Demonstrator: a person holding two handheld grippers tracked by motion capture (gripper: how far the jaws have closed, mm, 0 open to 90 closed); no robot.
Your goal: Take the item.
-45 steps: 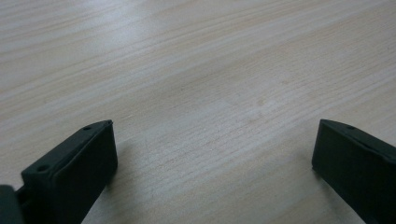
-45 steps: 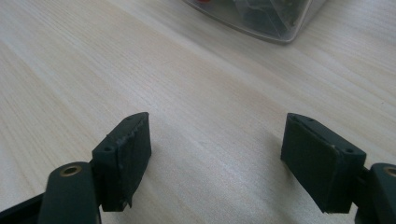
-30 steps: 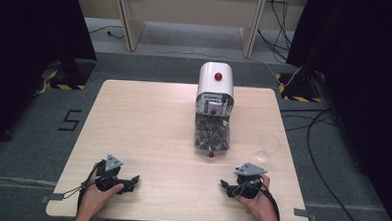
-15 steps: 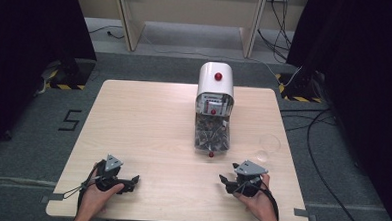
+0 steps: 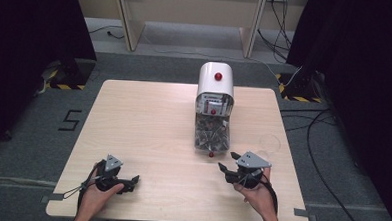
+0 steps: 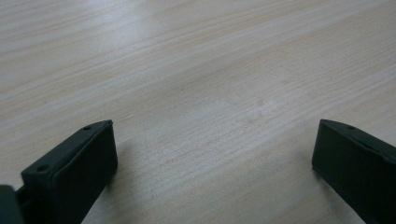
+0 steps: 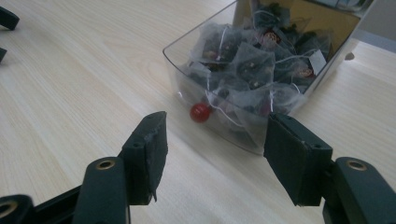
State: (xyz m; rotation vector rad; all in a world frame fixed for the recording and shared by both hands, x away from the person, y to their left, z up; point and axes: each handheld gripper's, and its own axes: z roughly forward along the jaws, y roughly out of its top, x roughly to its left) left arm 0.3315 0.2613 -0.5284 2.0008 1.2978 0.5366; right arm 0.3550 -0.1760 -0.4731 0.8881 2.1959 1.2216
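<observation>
R tongs [image 5: 228, 162] lifted vs earlier, nearer clear drawer [image 7: 243, 88] of tea bags at table [image 5: 148, 123] centre; jaws just been closing, nothing between, released. L tongs [image 5: 131, 180] unmoved, spread wide

Dispenser [image 5: 215, 99]: in the right gripper view its white housing is cut off by the top edge, leaving the clear drawer [image 7: 243, 74] and part of the opening behind it. Tea bags [image 7: 247, 65] in the drawer overlap; those beneath are hidden, and tag print is too small to read. Clear item [image 5: 270, 142] on the bench [image 5: 148, 123] right of the dispenser: too faint to identify. Left tongs [image 6: 212, 163]: both jaws cut off by the bottom edge.
</observation>
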